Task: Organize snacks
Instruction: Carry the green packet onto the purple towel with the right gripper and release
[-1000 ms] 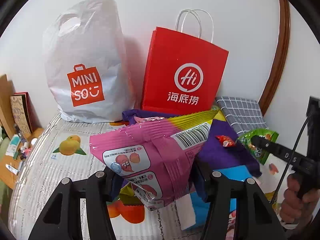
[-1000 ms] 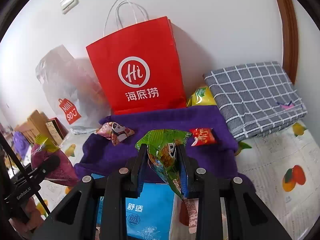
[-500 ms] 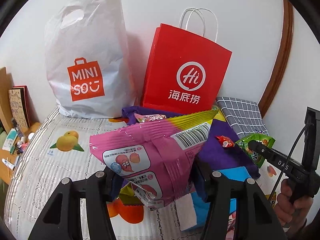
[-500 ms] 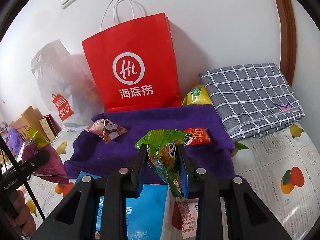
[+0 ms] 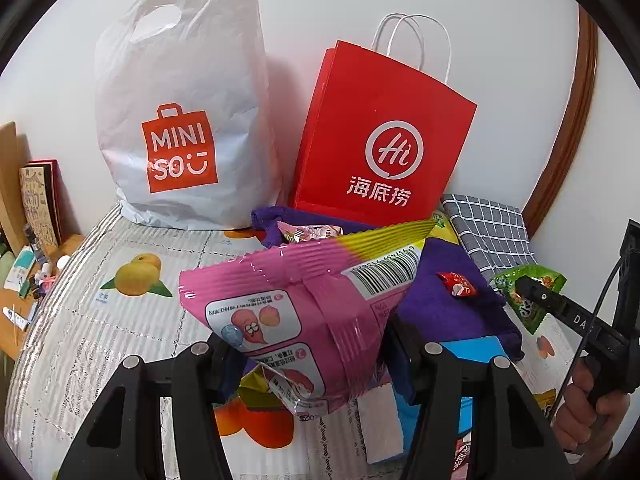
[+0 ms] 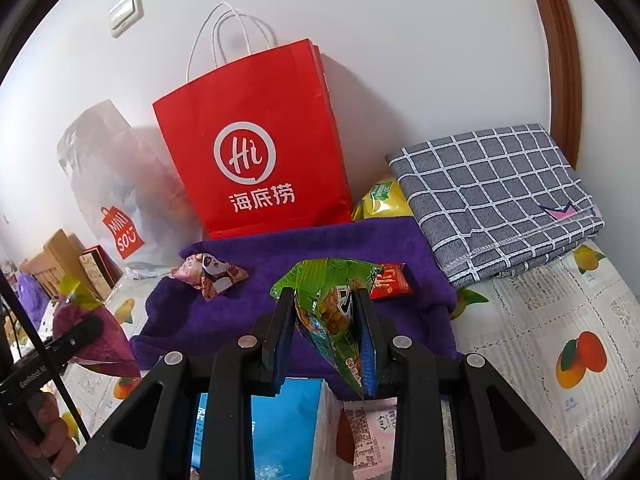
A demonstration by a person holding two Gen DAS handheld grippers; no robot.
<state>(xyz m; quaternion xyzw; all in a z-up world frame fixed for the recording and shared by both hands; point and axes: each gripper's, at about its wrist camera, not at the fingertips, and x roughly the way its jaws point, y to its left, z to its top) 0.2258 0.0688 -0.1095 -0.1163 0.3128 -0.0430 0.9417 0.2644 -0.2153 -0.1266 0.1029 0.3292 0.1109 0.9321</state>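
Domestic setting, most likely a bedroom in a home. A quilted bed cover printed with oranges and mangoes spreads under everything. A folded grey checked cloth and a purple plush towel lie on it. A white plastic MINISO shopping bag and a red paper carrier bag with white cord handles lean against a plain white wall bearing a white wall switch. Curved brown wooden trim edges the wall. Books and small bottles crowd a low wooden shelf alongside.

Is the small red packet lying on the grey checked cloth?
No, the red packet lies on the purple towel, beside the checked cloth.
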